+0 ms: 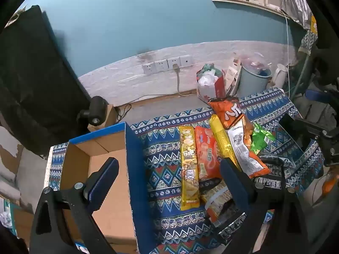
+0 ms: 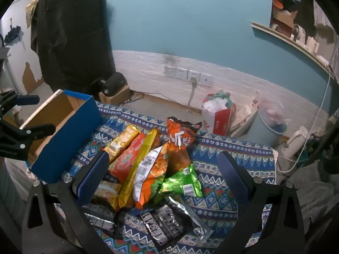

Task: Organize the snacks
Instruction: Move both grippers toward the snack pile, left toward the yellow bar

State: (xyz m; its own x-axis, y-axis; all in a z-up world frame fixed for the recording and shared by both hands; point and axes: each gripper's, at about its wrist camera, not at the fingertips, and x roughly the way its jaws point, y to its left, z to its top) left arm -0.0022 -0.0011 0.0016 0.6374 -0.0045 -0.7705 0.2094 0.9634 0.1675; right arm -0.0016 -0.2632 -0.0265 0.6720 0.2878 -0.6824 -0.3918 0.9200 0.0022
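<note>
An open cardboard box point(image 1: 133, 165) with blue outer walls and a bare brown inside stands at the table's left. Beside it lies a pile of snacks: a long yellow packet point(image 1: 189, 165), an orange packet point(image 1: 206, 154), a gold stick packet point(image 1: 222, 141), a big orange bag point(image 1: 231, 110) and a green packet point(image 1: 261, 139). My left gripper point(image 1: 169, 169) is open and straddles the box's right wall. My right gripper point(image 2: 163, 165) is open above the pile, over the green packet point(image 2: 182, 182) and a black packet point(image 2: 167, 222). Neither holds anything.
A blue patterned cloth point(image 2: 222, 148) covers the table. Behind its far edge on the floor stand a red and white bag point(image 2: 218, 114), a pale blue bin point(image 2: 269, 131) and a white kettle point(image 2: 296, 141). A black camera point(image 2: 112, 84) sits behind the box point(image 2: 63, 137).
</note>
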